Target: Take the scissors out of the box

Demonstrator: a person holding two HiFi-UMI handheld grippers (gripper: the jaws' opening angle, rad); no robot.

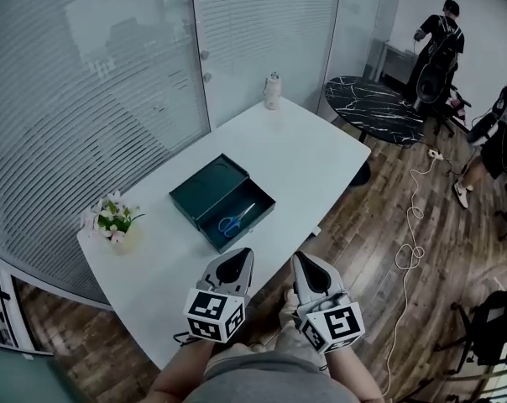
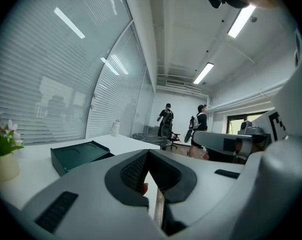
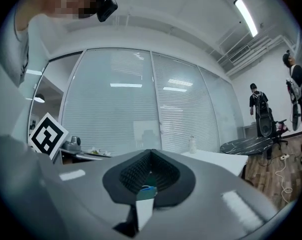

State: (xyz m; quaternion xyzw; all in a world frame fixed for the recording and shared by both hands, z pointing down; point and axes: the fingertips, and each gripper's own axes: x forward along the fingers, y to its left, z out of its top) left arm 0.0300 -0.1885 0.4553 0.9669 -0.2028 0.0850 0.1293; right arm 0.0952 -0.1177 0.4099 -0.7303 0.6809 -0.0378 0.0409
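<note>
A dark green box (image 1: pixel 205 185) lies open in the middle of the white table (image 1: pixel 295 154), its lid folded back to the left. Blue-handled scissors (image 1: pixel 235 219) rest inside its tray. Both grippers hover at the table's near edge, short of the box and apart from it. My left gripper (image 1: pixel 237 261) has its jaws closed together, with nothing between them. My right gripper (image 1: pixel 306 265) is shut and empty too. In the left gripper view the box (image 2: pixel 78 154) sits ahead to the left, and the scissors are hidden by its wall.
A small pot of pink flowers (image 1: pixel 115 221) stands at the table's left corner and a white bottle (image 1: pixel 273 91) at its far end. Blinds on a glass wall run behind. A black marble table (image 1: pixel 375 107), a floor cable (image 1: pixel 413 233) and a person (image 1: pixel 438 49) are at the right.
</note>
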